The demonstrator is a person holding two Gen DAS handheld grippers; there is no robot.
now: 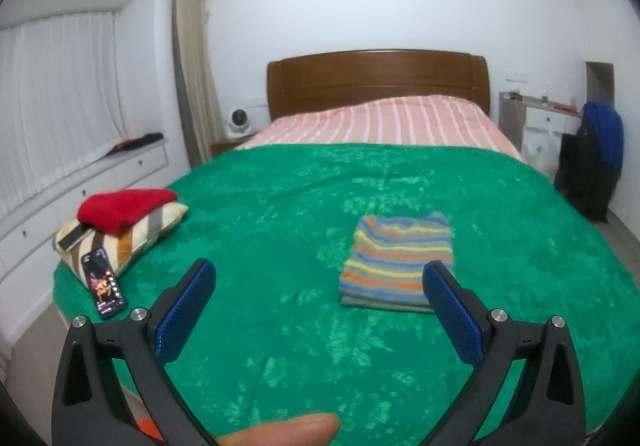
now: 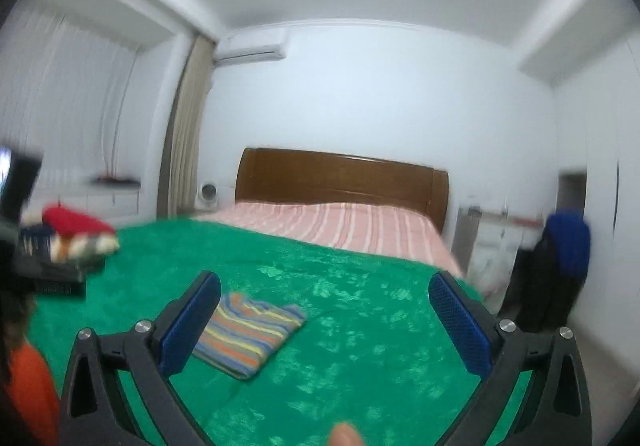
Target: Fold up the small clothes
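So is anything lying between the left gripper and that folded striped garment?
Nothing visible: only bare green blanket separates the open left gripper from the folded multicoloured striped garment.

We see our left gripper (image 1: 320, 278) as two black, angular arms, each tipped with a flat blue pad (image 1: 188, 310) of fine dotted texture. Round silver screws (image 1: 138, 314) sit at the joints, two on each side, and each outer arm has a long triangular cut-out. A fingertip (image 1: 288, 431) shows at the bottom edge, with a bit of orange beside the left arm. Our right gripper (image 2: 324, 290) is built the same: black arms, blue dotted pads (image 2: 192, 326), silver screws (image 2: 507, 325). An orange sleeve (image 2: 28, 394) fills the lower left corner there, blurred, and a fingertip (image 2: 345, 435) pokes in below.
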